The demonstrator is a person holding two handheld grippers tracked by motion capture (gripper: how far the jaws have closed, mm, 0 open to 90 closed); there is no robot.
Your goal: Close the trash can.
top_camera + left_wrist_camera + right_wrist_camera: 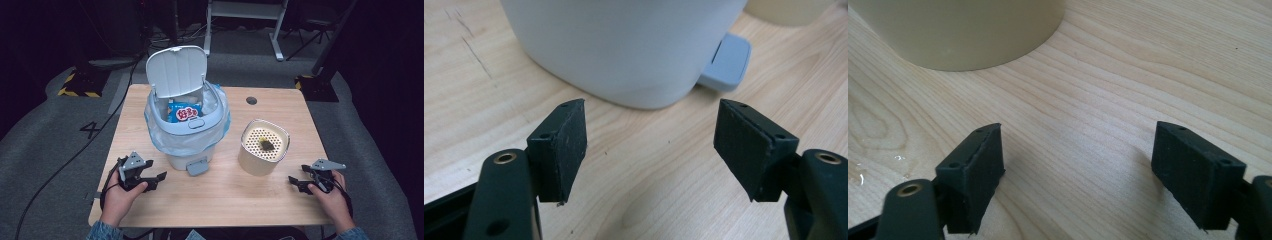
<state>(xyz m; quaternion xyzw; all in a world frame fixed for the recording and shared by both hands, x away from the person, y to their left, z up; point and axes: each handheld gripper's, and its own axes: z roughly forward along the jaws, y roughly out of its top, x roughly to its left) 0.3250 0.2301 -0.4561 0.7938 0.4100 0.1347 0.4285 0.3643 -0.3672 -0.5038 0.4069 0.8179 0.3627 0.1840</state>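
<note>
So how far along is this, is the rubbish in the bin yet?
Looks done: a blue snack packet lies inside the lined pedal bin, whose lid stands open. In hand: nothing; the left gripper and right gripper are both open and empty, low over the table. Possibly left: the dark scrap on the beige container's perforated top, and closing the lid.

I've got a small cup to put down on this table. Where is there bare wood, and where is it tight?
Free: the front strip between the left gripper and right gripper, and the far right corner behind the beige canister. The left edge beside the white bin is also bare. Tight: the gap between bin and canister, near the bin's pedal.
</note>
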